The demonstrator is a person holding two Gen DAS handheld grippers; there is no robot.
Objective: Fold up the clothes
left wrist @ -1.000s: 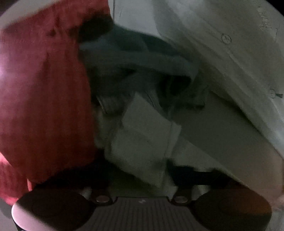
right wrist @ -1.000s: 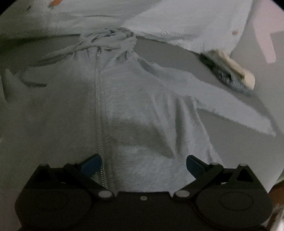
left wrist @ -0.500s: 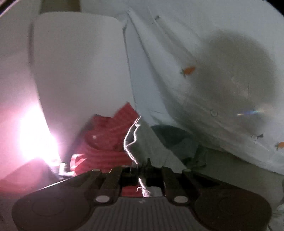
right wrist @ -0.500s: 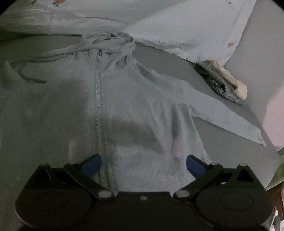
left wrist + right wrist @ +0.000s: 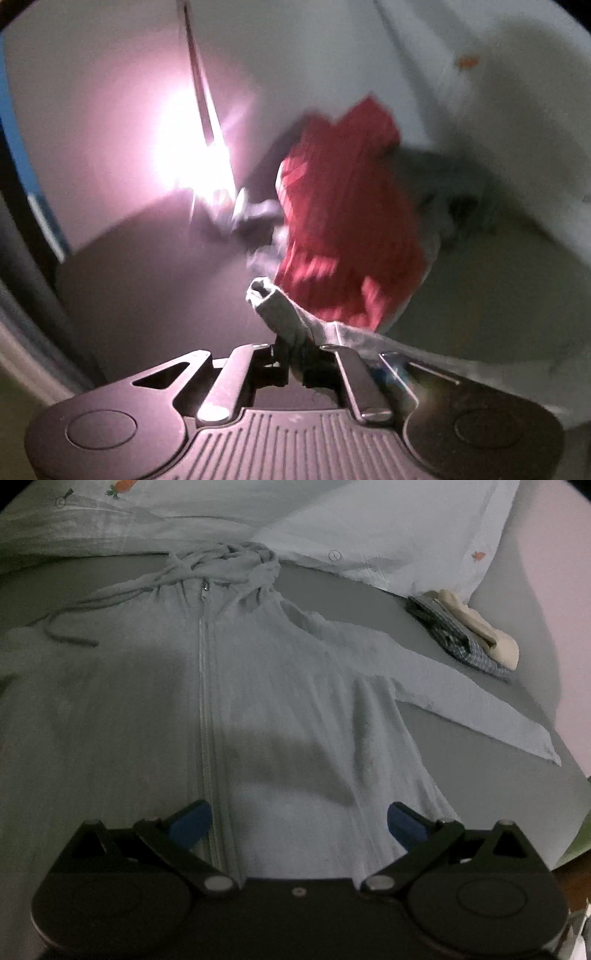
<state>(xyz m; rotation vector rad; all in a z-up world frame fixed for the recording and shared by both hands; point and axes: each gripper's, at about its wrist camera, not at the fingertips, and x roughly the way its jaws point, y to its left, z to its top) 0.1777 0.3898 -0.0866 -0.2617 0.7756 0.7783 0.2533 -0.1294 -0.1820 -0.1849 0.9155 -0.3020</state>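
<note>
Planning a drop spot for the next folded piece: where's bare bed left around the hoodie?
Free: grey sheet between the hoodie's outstretched sleeve and the folded stack; also below that sleeve, toward the bed's right edge. Crowded: the centre under the hoodie, and the top under the carrot-print cover.

A glaring pink-white light (image 5: 192, 158) washes a pale wall (image 5: 110, 92); elsewhere dim.

grey hoodie (image 5: 280, 686), red garment (image 5: 343, 221), checked cloth (image 5: 454, 635)
</note>
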